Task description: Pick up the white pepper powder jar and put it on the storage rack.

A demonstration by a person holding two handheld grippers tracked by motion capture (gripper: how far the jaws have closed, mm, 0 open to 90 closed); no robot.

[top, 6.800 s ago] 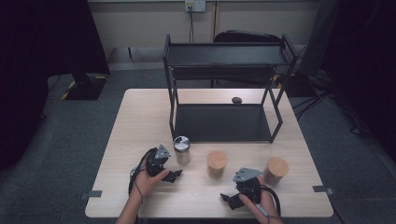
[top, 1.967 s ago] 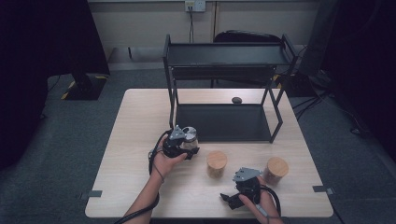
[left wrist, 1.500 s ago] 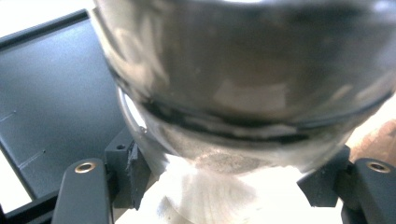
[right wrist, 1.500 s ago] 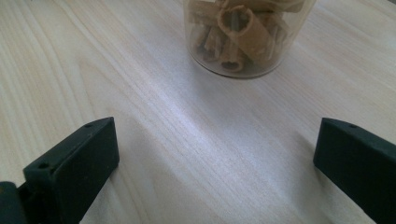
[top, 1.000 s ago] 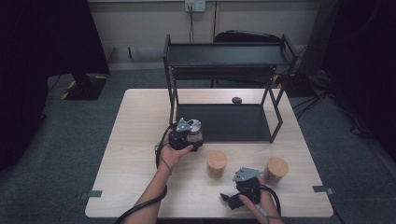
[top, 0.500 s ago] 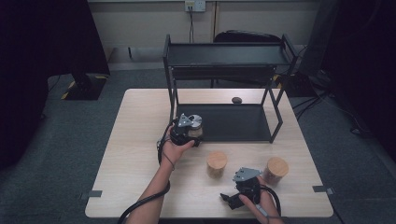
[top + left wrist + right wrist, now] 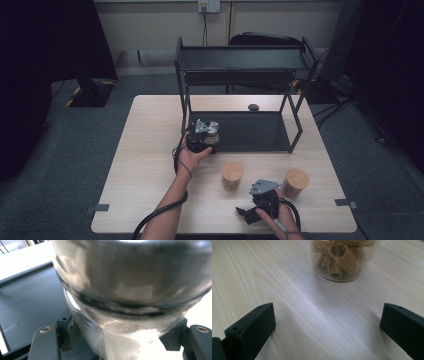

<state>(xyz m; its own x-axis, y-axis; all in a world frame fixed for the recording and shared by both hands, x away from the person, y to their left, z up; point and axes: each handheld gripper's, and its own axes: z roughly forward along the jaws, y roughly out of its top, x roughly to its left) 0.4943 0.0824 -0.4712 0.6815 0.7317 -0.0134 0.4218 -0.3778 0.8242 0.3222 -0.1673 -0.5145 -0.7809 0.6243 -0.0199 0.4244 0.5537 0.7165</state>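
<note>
Left tool [image 7: 210,141], jaws closed low on the rigid, slick, breakable glass jar [image 7: 130,302]; right tool [image 7: 248,210] gapes wide and empty on the table [image 7: 150,150].

A light wooden table [image 7: 150,150] carries a black metal rack [image 7: 240,60], which stands toward the far side, beyond both sets of fingers. The rack has a dark lower shelf [image 7: 255,132] resting near the tabletop and an upper tray on thin posts. A small dark object [image 7: 253,107] lies on the table behind the lower shelf. Two jars with wooden lids stand on the bare wood: one jar [image 7: 232,175] between the left fingers and the right fingers, the other jar [image 7: 295,182] just beside the right fingers, on their outer side. In the right gripper view, a clear jar of rolled pieces [image 7: 343,258] stands straight ahead of the fingers.
</note>
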